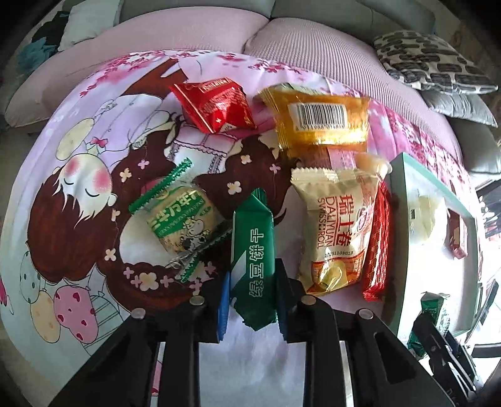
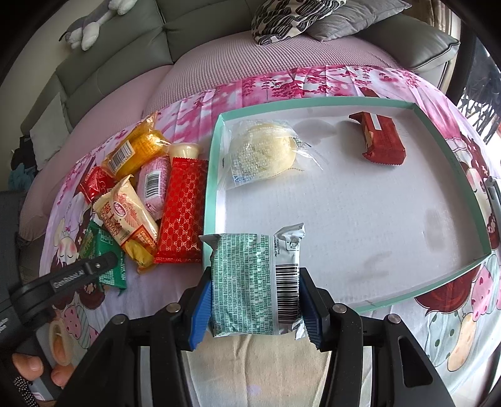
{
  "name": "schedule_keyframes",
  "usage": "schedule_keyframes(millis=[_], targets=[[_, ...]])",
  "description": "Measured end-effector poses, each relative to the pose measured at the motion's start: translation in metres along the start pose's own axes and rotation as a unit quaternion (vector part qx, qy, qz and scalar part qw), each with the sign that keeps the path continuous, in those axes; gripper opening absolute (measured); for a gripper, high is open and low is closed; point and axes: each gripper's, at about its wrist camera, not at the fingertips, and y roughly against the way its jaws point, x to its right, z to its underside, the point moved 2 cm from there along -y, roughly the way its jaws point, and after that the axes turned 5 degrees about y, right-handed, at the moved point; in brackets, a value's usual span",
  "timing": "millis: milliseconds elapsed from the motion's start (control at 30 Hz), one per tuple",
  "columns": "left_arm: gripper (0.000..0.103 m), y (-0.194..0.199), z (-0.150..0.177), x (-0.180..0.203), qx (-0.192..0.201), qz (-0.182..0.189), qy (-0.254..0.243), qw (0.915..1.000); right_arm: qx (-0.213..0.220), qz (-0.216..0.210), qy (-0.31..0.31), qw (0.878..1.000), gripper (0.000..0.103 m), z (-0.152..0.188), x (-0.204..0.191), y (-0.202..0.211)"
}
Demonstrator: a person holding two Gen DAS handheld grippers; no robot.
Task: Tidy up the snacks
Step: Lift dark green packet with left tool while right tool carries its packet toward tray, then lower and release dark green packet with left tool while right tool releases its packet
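Far left on the cartoon-print cloth (image 1: 78, 175): a round biscuit in a green-edged clear wrapper (image 1: 178, 219), lying flat. Above it, near the sofa (image 1: 194, 28), a crumpled red packet (image 1: 216, 106). Next along, the left gripper (image 1: 252, 297), pointing steeply down, both blue pads (image 1: 223, 308) pressed tight on a dark green biscuit packet (image 1: 252, 250) with white lettering, clamped near its lower end. Further right, the loose pile: an orange packet (image 1: 322, 122) with a barcode on top, a cream Swiss roll packet (image 1: 336, 231) below it, touching a red patterned packet (image 1: 377, 247) just beside the box wall. Then the shallow mint-rimmed box (image 2: 216, 175) with a white floor, holding a pale round cake in a clear bag (image 2: 266, 153) by its near-left corner and a brown-red bar (image 2: 380, 139) well apart toward the far side. At the box's front edge, the right gripper (image 2: 255, 294), closed on a green-and-silver packet (image 2: 250, 281), barcode facing up, its top end reaching over the rim. Bottom left of that view, a hand (image 2: 34, 369) wrapped round the left tool's handle.
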Motion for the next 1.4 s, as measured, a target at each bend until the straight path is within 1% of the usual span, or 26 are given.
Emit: schedule_keyframes(millis=[300, 400, 600, 767, 833, 900, 967, 1100, 1233, 1333, 1400], targets=[[0.026, 0.027, -0.003, -0.029, 0.032, 0.014, 0.032, 0.9988, 0.001, -0.001, 0.000, 1.000, 0.053, 0.000, 0.000, 0.000], [0.026, 0.039, -0.002, -0.035, 0.049, 0.018, 0.041, 0.9978, 0.002, -0.001, 0.000, 1.000, 0.053, 0.000, 0.000, 0.001], [0.026, 0.052, -0.006, -0.025, 0.079, 0.019, 0.043, 0.9958, 0.002, -0.002, 0.001, 1.000, 0.053, 0.001, 0.000, 0.000], [0.026, 0.064, -0.007, -0.018, 0.100, 0.035, 0.033, 0.9939, 0.003, -0.002, 0.000, 1.000, 0.053, 0.000, 0.000, 0.000], [0.026, 0.072, -0.007, -0.009, 0.113, 0.048, 0.021, 0.9923, 0.005, -0.004, -0.003, 1.000, 0.053, 0.000, 0.002, 0.002], [0.026, 0.080, -0.003, 0.008, 0.127, 0.059, -0.006, 0.9902, 0.011, -0.004, -0.011, 1.000, 0.053, -0.001, 0.008, 0.006], [0.026, 0.081, 0.000, 0.023, 0.129, 0.068, -0.028, 0.9889, 0.016, 0.003, -0.021, 1.000, 0.053, -0.003, 0.016, 0.009], [0.026, 0.073, 0.013, 0.066, 0.108, 0.113, -0.085, 0.9841, 0.019, 0.024, -0.056, 0.998, 0.053, -0.005, 0.042, 0.012], [0.026, 0.064, 0.026, 0.102, 0.096, 0.136, -0.135, 0.9768, 0.027, 0.056, -0.097, 0.993, 0.053, -0.005, 0.073, 0.018], [0.026, 0.059, 0.035, 0.125, 0.087, 0.160, -0.161, 0.9699, 0.033, 0.083, -0.124, 0.988, 0.053, -0.004, 0.095, 0.023], [0.026, 0.054, 0.039, 0.134, 0.083, 0.166, -0.172, 0.9675, 0.034, 0.092, -0.139, 0.985, 0.053, -0.002, 0.106, 0.025]])
